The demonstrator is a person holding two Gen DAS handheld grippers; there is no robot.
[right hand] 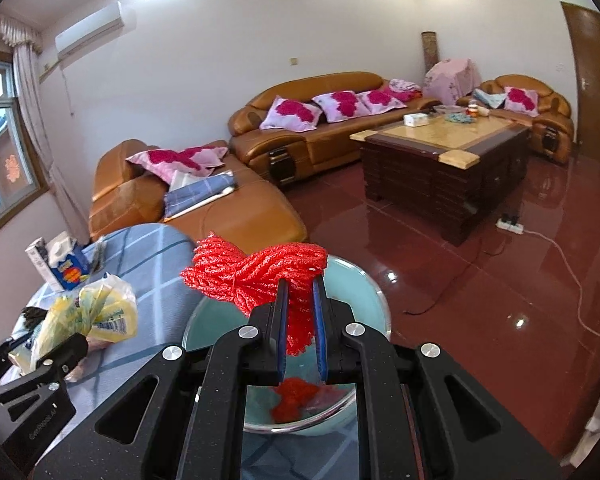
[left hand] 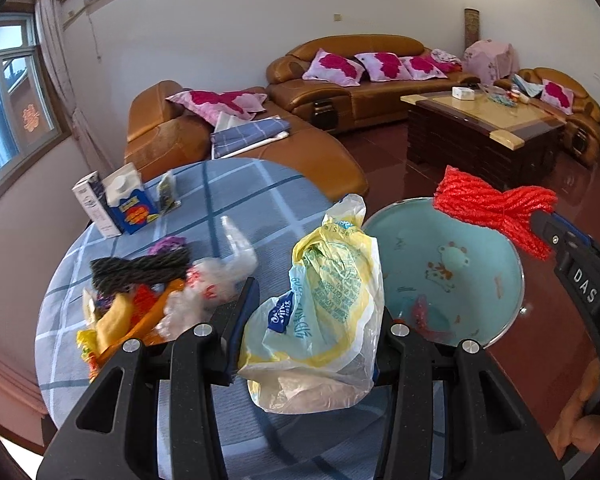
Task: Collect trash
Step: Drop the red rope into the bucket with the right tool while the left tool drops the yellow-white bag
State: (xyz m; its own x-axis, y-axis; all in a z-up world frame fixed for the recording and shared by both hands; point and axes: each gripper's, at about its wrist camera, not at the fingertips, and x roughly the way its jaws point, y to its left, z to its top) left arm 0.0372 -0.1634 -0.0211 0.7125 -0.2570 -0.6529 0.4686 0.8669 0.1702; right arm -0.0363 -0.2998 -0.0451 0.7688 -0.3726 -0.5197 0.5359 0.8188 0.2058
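My left gripper [left hand: 316,312] is shut on a crumpled yellow and white plastic bag [left hand: 324,308] and holds it above the checked tablecloth [left hand: 236,192], next to a pale blue basin [left hand: 460,248]. My right gripper [right hand: 301,284] is shut on a bundle of red rope [right hand: 256,276] and holds it over the basin [right hand: 364,292]. The red rope also shows in the left wrist view [left hand: 496,204], at the basin's far rim. The bag in the left gripper shows at the left of the right wrist view [right hand: 96,312]. A small red piece [left hand: 424,316] lies in the basin.
A pile of wrappers and a dark rope bundle [left hand: 140,272] lies on the table's left side. Two cartons [left hand: 116,204] stand at the table's far edge. Brown sofas [right hand: 308,136] and a dark coffee table [right hand: 440,160] stand beyond, on a red floor. A power strip [right hand: 510,224] lies on the floor.
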